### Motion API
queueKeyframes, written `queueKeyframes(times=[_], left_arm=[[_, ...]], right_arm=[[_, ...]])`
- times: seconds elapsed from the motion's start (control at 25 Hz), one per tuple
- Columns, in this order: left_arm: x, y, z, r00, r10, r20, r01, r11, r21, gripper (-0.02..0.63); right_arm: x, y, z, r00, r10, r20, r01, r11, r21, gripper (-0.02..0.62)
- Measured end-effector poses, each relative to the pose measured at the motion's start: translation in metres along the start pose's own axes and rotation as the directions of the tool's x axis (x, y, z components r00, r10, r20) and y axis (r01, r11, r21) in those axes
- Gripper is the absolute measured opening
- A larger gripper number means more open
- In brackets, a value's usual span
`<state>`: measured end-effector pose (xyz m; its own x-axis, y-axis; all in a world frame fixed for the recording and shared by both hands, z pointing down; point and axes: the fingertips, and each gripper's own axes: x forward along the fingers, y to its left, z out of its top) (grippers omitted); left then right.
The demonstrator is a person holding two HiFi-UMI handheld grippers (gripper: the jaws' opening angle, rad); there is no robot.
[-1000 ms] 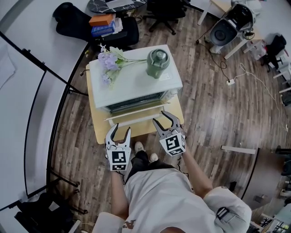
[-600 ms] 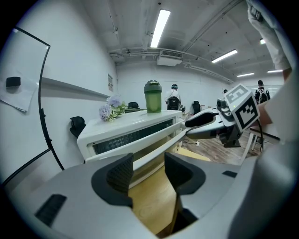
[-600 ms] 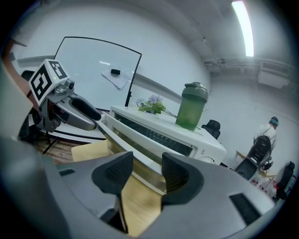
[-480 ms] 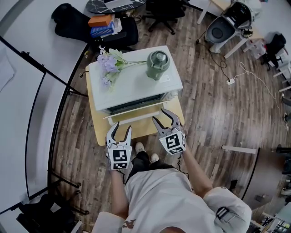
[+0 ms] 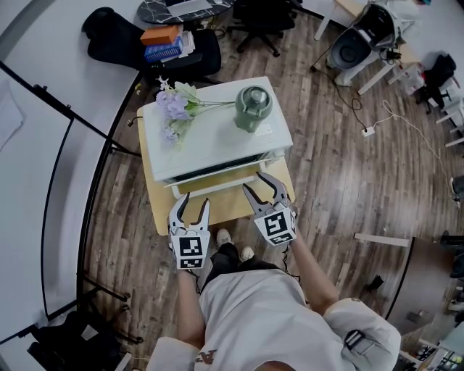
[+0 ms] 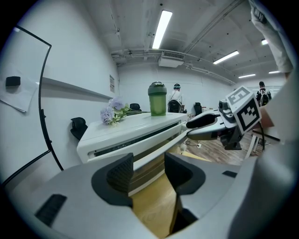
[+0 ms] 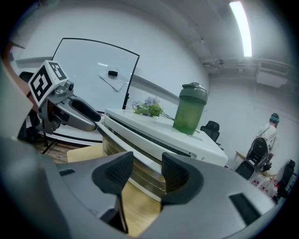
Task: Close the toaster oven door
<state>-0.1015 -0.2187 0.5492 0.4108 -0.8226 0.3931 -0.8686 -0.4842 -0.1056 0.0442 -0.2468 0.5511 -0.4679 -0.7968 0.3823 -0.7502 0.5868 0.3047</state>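
A white toaster oven (image 5: 217,134) stands on a small wooden table (image 5: 156,214). Its drop-down door (image 5: 217,176) hangs partly open, tilted up, with the long white handle (image 5: 214,187) along its front edge. My left gripper (image 5: 193,204) is at the left part of that edge and my right gripper (image 5: 255,184) at the right end. Both are open, with a gap between the pads and nothing pinched. In the left gripper view the door (image 6: 140,144) runs across just beyond my left gripper (image 6: 148,170). The right gripper view shows the same past my right gripper (image 7: 147,170).
A green bottle (image 5: 252,107) and a bunch of artificial flowers (image 5: 174,101) lie on the oven's top. Black bags (image 5: 116,36) and an office chair (image 5: 261,18) stand behind the table. A black-framed board (image 5: 43,167) stands at the left.
The door has swung a little further up towards the oven. Both grippers have kept to its front edge, the right one rising slightly.
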Motion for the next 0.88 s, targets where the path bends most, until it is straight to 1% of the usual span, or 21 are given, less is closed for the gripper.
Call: queueKeyframes(times=[0.88], left_arm=[[0.015,0.015,0.011,1.000,0.017,0.009,-0.017,0.999,-0.039,0.203]], right_arm=[[0.017,-0.012,0.009,1.000,-0.011,0.014,0.011,1.000,0.020,0.193]])
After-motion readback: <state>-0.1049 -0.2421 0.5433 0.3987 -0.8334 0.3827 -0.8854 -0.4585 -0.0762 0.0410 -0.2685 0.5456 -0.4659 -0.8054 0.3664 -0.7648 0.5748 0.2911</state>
